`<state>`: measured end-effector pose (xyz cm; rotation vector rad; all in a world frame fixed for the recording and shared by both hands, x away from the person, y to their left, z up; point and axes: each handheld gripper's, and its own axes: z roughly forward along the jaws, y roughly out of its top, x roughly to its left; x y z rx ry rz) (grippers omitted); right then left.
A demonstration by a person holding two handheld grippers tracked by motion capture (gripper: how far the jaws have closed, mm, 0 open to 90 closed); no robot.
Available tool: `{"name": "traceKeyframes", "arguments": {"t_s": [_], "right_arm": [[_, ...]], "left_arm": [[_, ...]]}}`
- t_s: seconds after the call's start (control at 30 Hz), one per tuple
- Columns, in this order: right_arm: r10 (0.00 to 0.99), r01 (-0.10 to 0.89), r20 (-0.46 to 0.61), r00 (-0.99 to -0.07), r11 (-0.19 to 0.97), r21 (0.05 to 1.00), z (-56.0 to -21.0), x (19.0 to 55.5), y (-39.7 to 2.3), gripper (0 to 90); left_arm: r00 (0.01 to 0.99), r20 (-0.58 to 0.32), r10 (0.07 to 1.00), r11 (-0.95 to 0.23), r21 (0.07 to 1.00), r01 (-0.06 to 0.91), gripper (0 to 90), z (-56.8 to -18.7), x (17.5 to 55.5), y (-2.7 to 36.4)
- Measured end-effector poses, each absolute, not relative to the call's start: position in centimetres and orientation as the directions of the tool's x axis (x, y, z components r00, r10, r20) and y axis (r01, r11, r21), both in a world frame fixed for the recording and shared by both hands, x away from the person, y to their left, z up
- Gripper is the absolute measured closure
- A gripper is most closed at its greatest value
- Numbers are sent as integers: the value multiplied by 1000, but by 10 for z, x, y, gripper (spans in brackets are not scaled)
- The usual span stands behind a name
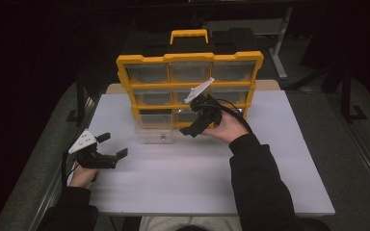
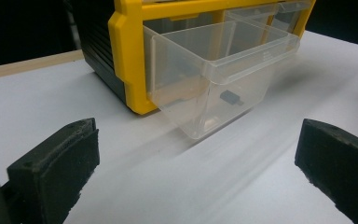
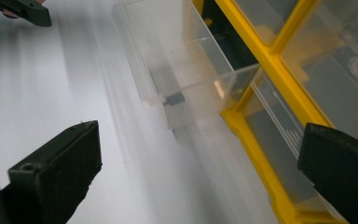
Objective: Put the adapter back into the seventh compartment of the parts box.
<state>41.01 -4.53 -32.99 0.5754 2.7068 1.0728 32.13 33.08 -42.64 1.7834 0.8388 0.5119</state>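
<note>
- A yellow-framed organiser with rows of clear drawers stood upright at the far middle of the white table, a yellow carry handle on its top.
- Behind the table, dark floor and a pale table leg showed in the high view.
- The bottom-left drawer was pulled out toward the person, its front resting low over the table; the other drawers sat closed.
- That drawer was clear plastic, and a small dark block lay at its front wall.
- The left gripper hovered low at the table's left edge, held by the left hand, its jaws wide apart with nothing between them, well apart from the drawer.
- The right gripper was held in the right hand just in front of the organiser's lower rows, beside the open drawer, jaws spread and empty.
- The left gripper view looked straight at the drawer's front and the organiser's black side.
- The right gripper view showed the drawer from the side, plus a tip of the other gripper at the top left corner.
</note>
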Motion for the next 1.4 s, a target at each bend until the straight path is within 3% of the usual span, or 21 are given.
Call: {"name": "traceKeyframes", "arguments": {"t_s": [0.63,1.4], "right_arm": [[434,283,-34,-900,643,712,-337,391,-78,0],[508,344,1,-862,582,737,-359,376,-124,0]], "left_arm": [[666,-41,745,-215,930,298,0,-427,321,329],[665,-39,746,-218,929,299,0,-427,320,328]]}}
